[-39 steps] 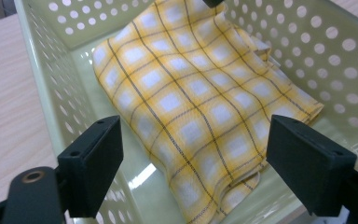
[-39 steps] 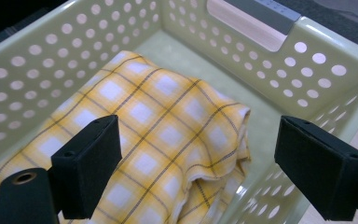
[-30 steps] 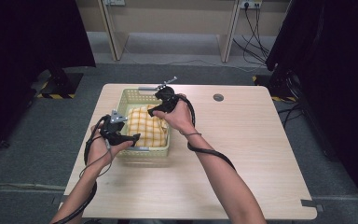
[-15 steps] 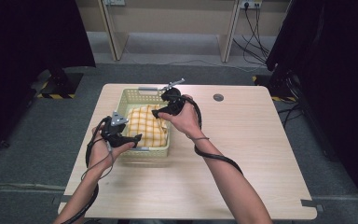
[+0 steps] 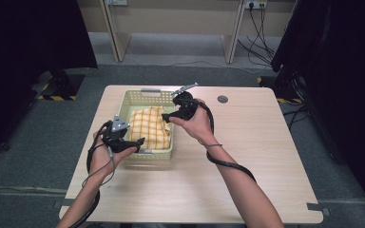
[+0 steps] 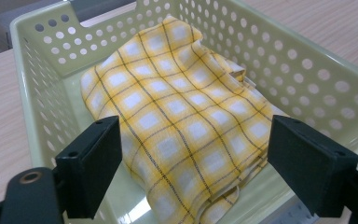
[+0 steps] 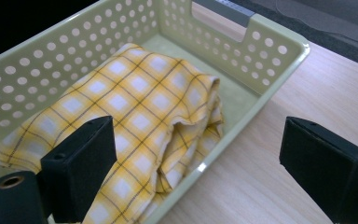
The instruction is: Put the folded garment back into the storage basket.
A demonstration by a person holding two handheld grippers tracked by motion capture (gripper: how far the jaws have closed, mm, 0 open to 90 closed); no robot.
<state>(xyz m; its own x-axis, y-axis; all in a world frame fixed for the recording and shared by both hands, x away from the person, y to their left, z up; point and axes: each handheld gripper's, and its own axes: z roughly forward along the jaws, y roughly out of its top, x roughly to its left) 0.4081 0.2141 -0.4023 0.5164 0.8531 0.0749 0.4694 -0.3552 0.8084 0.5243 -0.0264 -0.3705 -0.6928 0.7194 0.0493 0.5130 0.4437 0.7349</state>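
A folded yellow checked cloth [image 5: 149,127] [image 6: 182,112] [image 7: 135,116] lies inside a pale green perforated basket [image 5: 145,97] [image 6: 37,46] [image 7: 270,51] on the wooden table [image 5: 247,156]. My left gripper [image 5: 135,142] [image 6: 205,172] hovers at the basket's near left corner, open, its jaws spread over the cloth with nothing between them. By the basket's right rim my right gripper [image 5: 168,116] [image 7: 205,172] is open too, one jaw above the cloth and the other over the tabletop.
A small round grommet [image 5: 222,99] is set in the table behind the right hand. Cables trail from both grippers along the forearms. Dark curtains and desk legs stand beyond the far edge of the table.
Both grippers have drawn back from the cloth, the right one lifting toward the basket's right rim and the left toward its near left corner. The cloth stays in the basket.
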